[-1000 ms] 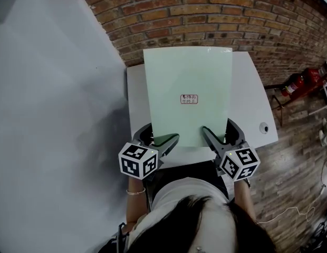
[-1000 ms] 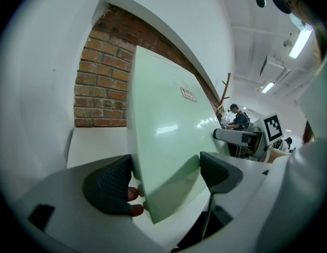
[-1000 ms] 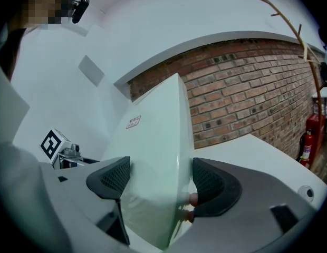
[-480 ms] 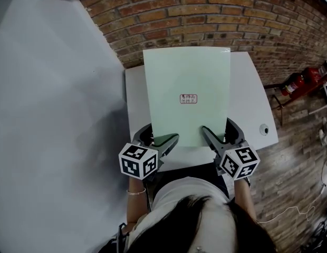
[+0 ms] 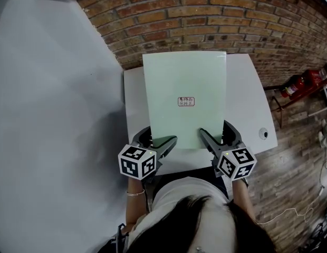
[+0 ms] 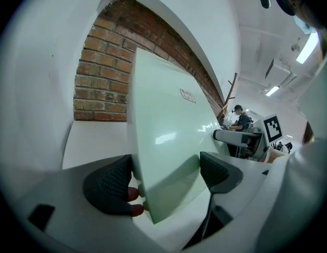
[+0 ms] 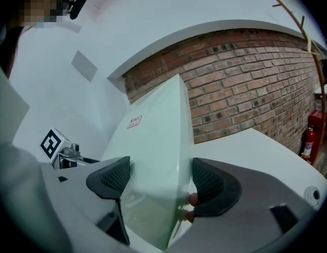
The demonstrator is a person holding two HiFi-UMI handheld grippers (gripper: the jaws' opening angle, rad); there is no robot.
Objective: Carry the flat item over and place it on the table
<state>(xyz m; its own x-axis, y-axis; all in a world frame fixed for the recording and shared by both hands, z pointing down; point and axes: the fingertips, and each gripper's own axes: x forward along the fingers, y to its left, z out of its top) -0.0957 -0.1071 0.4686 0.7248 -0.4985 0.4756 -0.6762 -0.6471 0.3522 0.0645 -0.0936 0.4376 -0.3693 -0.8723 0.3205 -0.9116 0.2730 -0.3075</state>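
Observation:
A pale green flat board with a small label at its middle hangs over the white table, long side pointing away from me. My left gripper is shut on its near left corner. My right gripper is shut on its near right corner. In the left gripper view the board stands tilted between the pads of the left gripper, above the table. In the right gripper view the same board runs between the pads of the right gripper.
A brick wall rises right behind the table. A white wall closes the left side. A red fire extinguisher lies on the brick floor at the right. The table has a round cable hole near its right front corner.
The board and both grippers have shifted slightly left and toward me. The board's far edge sits a little lower in the head view.

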